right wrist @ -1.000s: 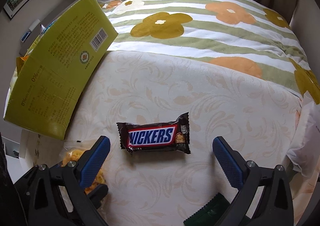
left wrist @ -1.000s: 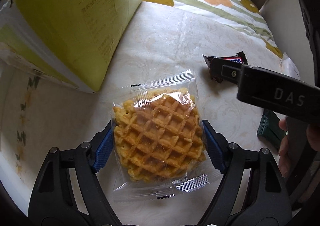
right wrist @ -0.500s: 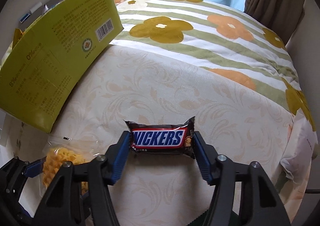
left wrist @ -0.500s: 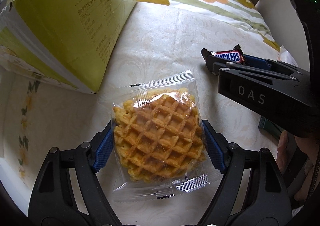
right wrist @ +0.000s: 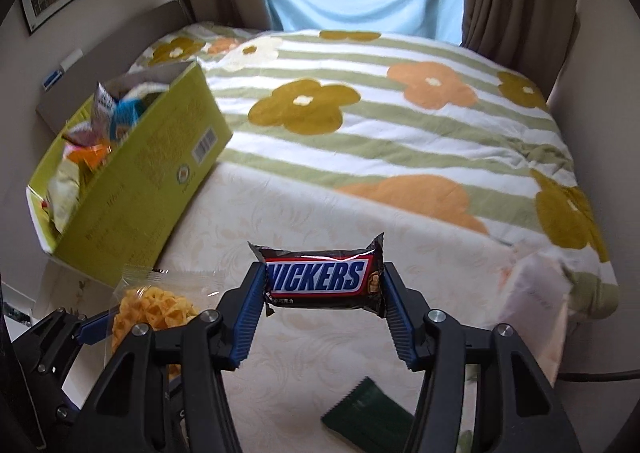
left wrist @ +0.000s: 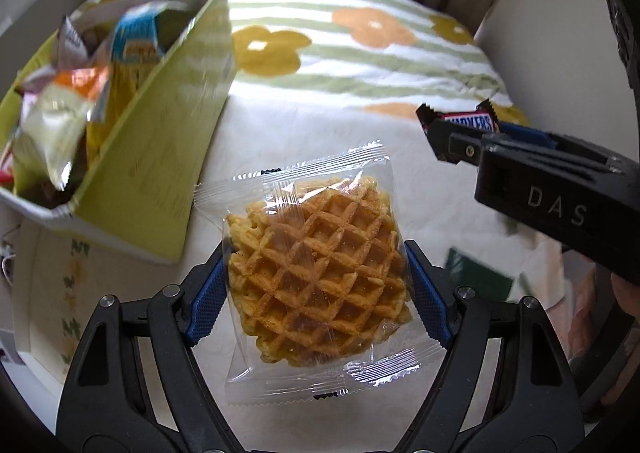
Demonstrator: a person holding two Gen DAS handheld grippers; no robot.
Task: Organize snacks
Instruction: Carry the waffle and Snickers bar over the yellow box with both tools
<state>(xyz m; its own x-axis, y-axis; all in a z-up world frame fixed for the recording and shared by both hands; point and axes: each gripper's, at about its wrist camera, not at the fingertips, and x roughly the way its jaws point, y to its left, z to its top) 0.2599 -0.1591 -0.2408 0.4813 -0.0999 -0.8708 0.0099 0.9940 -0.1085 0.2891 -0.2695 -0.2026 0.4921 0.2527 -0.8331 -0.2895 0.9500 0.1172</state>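
Left gripper (left wrist: 316, 289): blue pads closed partway against both sides of the waffle packet (left wrist: 316, 273), clear wrapper, waffle showing through. Packet is carried above the cream bedsheet (left wrist: 304, 125), just right of the yellow-green snack box (left wrist: 160, 165).

Right gripper (right wrist: 324, 307): jaws narrowed onto the two ends of the Snickers bar (right wrist: 320, 277), label facing the camera, bar held level. In the left wrist view the same bar (left wrist: 466, 121) sits at the tip of the right tool, to the right of and beyond the waffle.

Snack box (right wrist: 160, 181) is open on top; crumpled snack bags (right wrist: 100, 121) lie inside. A dark green packet (right wrist: 368, 413) lies on the sheet below the right gripper. Floral striped blanket (right wrist: 400, 113) covers the far part of the bed.

Change from half a second ago: both grips unchanged in width, but both tools have risen. The box's open top and its contents are now in view, where only its side panel showed. Bar and waffle both sit higher over the sheet. One second ago the right jaws were wide apart with the bar lying loose on the sheet.
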